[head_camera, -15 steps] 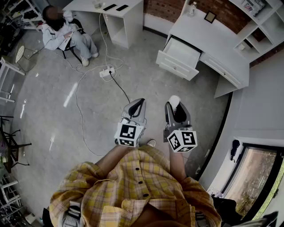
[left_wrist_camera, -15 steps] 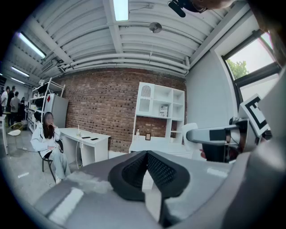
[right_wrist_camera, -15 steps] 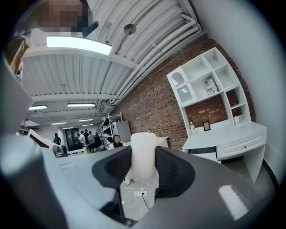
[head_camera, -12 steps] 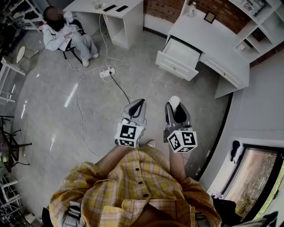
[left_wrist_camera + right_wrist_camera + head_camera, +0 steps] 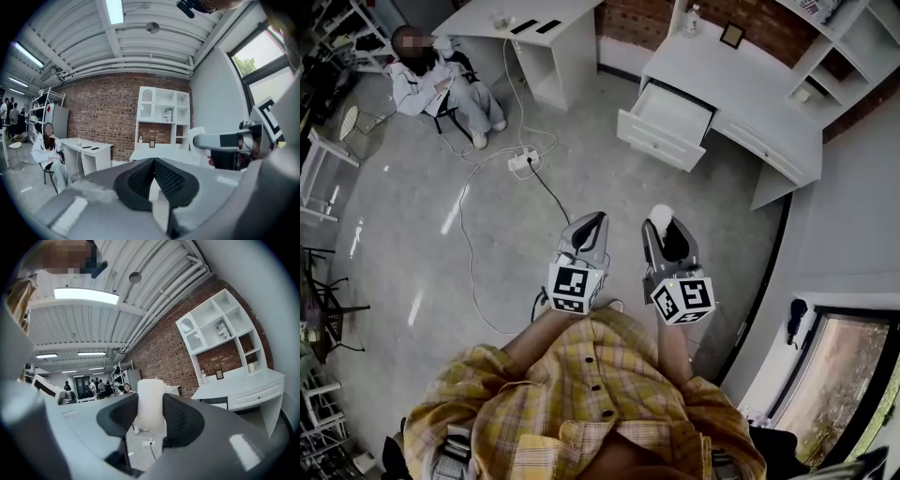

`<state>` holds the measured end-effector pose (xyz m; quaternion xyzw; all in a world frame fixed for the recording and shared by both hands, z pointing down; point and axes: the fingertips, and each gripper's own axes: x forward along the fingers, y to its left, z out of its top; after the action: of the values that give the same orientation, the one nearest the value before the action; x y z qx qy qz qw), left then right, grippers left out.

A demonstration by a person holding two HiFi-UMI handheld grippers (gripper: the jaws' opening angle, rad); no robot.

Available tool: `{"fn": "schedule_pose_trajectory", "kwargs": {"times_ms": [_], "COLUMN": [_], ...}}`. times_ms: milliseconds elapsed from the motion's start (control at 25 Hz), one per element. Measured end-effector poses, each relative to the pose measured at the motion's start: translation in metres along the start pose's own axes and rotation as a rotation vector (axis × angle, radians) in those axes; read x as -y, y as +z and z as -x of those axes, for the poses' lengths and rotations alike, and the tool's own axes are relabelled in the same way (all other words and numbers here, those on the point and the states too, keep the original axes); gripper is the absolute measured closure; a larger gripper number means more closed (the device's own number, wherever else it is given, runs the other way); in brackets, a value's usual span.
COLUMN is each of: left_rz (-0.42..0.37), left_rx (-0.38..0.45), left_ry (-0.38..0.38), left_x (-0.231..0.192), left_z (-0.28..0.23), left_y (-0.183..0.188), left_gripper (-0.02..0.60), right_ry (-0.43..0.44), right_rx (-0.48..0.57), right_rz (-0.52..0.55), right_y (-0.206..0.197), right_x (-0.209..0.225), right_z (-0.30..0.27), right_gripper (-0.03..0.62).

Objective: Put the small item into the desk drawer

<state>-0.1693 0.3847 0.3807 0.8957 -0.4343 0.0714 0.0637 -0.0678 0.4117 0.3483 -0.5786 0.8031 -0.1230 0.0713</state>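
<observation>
My right gripper [image 5: 664,219] is clamped on the small item [image 5: 150,401], a pale white cylinder that stands upright between the two dark pads, with its top rising above them. My left gripper [image 5: 592,225] has its jaws pressed together at the tips with nothing between them. Both grippers sit side by side in front of my body, over the grey floor. The desk drawer [image 5: 653,146] is pulled out of the white desk [image 5: 741,86] ahead, well apart from the item, and shows a bare white inside.
</observation>
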Motion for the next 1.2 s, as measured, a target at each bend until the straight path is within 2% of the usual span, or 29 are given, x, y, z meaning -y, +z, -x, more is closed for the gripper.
{"fn": "schedule_pose_trajectory", "kwargs": {"times_ms": [200,560,800,1200], "left_rz": [-0.045,-0.018,0.015,0.069], "left_rx": [-0.025,-0.050,-0.039,-0.057], "left_ry": [-0.035,-0.038,-0.027,-0.030], "left_x": [0.036,0.035,0.013,-0.045], "left_z": [-0.009,-0.047,-0.098,-0.207], "left_y": [-0.014,-0.032,-0.026,-0.001], "left_gripper": [0.580,0.580,0.580,0.580], "right_ry": [-0.011,-0.022,-0.022,-0.039], "right_rx": [-0.001,-0.024,-0.040,-0.083], "right_rz": [-0.021,-0.024,-0.010,-0.019], "right_y": [-0.005,-0.014,-0.006,0.017], "right_x": [0.021,0.054,0.088,0.143], "right_z": [0.018,0.003,-0.039,-0.146], "right_gripper": [0.431,0.431,0.431,0.431]}}
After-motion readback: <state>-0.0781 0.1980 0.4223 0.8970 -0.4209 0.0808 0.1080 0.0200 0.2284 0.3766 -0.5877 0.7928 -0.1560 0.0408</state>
